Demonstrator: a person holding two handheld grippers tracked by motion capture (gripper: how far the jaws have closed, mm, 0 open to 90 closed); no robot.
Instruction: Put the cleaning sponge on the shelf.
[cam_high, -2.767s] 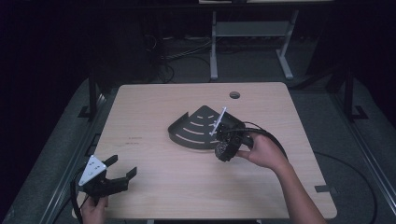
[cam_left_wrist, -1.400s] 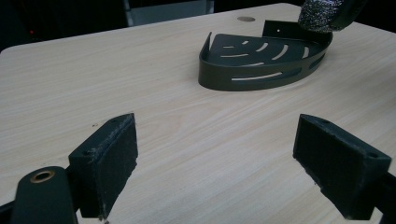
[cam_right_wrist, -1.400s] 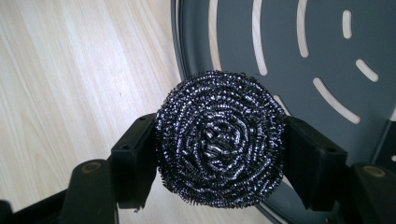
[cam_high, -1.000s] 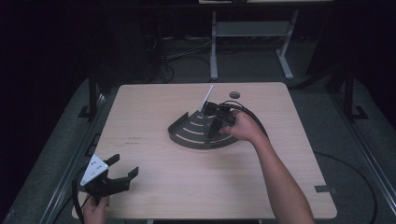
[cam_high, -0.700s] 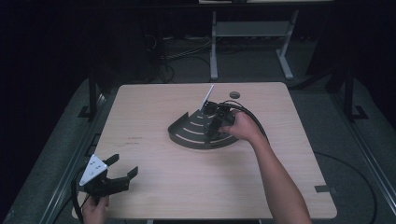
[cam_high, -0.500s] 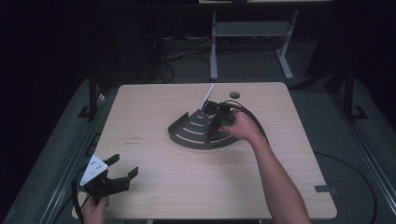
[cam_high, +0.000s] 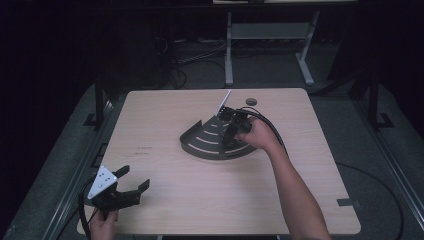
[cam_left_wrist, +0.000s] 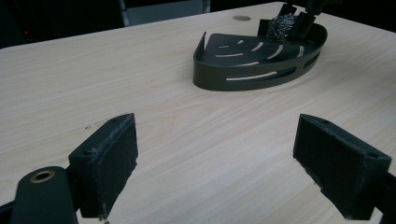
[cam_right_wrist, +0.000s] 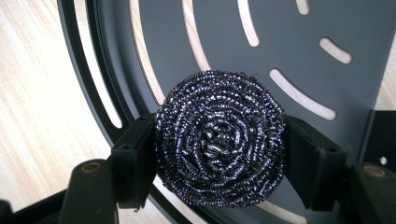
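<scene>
Squeezing the wire scrubber (cam_right_wrist: 219, 138) tight between its jaws, the right gripper (cam_high: 231, 131) holds it just over the dark slotted tray (cam_right_wrist: 355, 28), where wires could snag a slot or the ball could bounce out, while the left gripper (cam_high: 131, 184) waits wide open.

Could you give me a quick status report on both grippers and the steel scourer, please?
Right gripper shut on steel scourer, over the dark slotted corner tray. Left gripper open, idle at the table's near corner. Nothing in the way.
</scene>
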